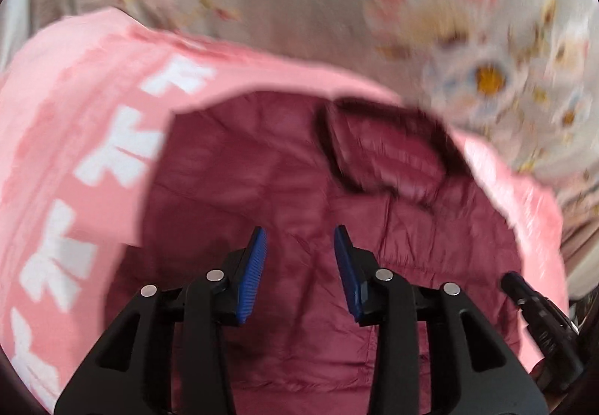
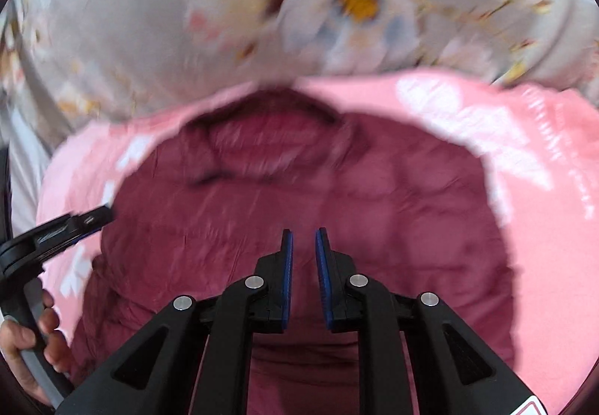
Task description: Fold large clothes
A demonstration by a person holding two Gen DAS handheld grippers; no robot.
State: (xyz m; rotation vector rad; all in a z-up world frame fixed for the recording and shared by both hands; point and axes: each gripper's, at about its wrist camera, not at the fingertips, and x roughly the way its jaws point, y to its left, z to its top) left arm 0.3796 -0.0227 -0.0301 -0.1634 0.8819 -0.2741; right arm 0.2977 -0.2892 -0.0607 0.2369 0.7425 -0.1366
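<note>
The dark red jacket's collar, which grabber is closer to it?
Hard to tell; left, slightly. The left gripper and the right gripper both hover open over the jacket, below its collar.

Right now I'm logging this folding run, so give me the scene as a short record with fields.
garment: maroon puffer jacket, collar at the far end
under it: pink blanket with white print
background: floral sheet, blurred
left hand-held gripper: open, holding nothing, over the jacket
right hand-held gripper: narrow gap, holding nothing, over the jacket
image quality: motion blur in both views
</note>
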